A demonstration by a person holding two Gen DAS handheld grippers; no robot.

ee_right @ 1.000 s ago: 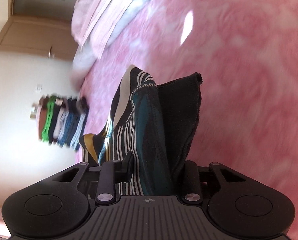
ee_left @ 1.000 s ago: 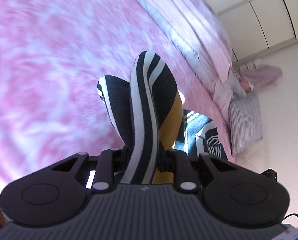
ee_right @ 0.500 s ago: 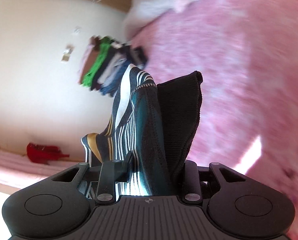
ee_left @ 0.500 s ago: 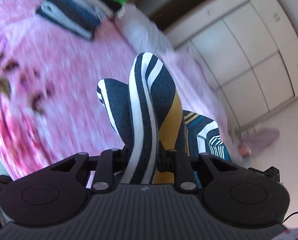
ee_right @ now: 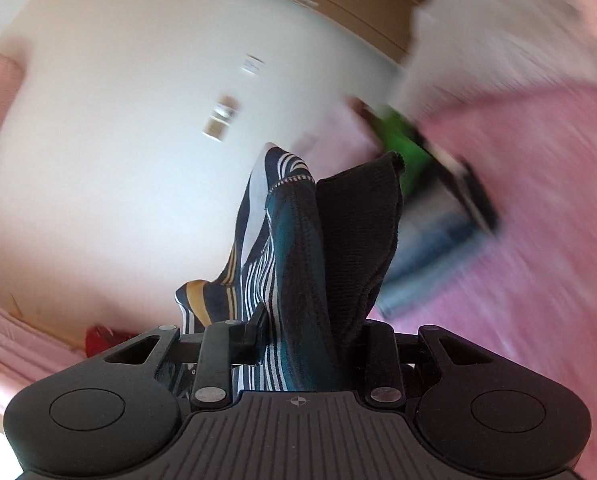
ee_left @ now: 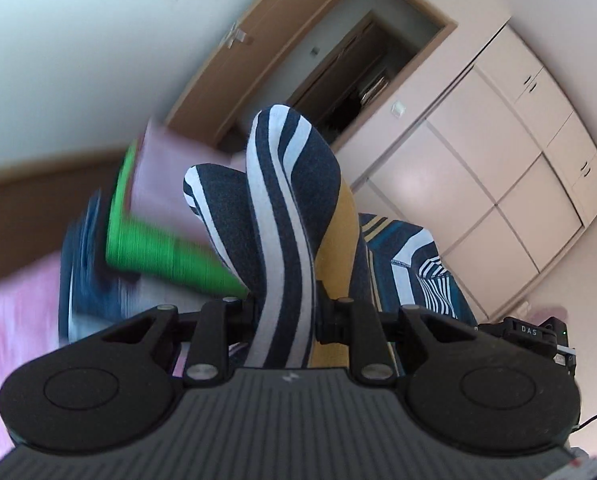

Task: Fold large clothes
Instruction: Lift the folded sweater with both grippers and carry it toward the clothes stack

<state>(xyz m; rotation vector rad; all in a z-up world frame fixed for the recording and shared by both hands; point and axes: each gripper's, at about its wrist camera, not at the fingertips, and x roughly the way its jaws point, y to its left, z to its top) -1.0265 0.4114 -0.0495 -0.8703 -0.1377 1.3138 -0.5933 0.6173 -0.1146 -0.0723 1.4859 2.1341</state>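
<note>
A striped garment (ee_left: pixel 286 216) in navy, white, mustard and teal is bunched between the jaws of my left gripper (ee_left: pixel 286 312), which is shut on it. The cloth sticks up past the fingers and trails off to the right. In the right wrist view my right gripper (ee_right: pixel 310 332) is shut on another thick fold of the same striped garment (ee_right: pixel 294 240), with its black ribbed edge (ee_right: pixel 358 240) on the right side. Both grippers are held well above the pink bed cover (ee_right: pixel 518 240). The fingertips are hidden by the cloth.
A blurred stack of folded clothes (ee_left: pixel 146 240), green, pink and blue, lies on the pink bed just beyond the left gripper; the same stack of folded clothes (ee_right: pixel 430 184) shows in the right view. White wardrobe doors (ee_left: pixel 498 160), a brown door frame (ee_left: pixel 226 80) and a white wall (ee_right: pixel 118 120) stand behind.
Both grippers swung up and across from the bed surface toward the stack of folded clothes, carrying the striped garment. The views now face walls and wardrobe. Both grips are unchanged.
</note>
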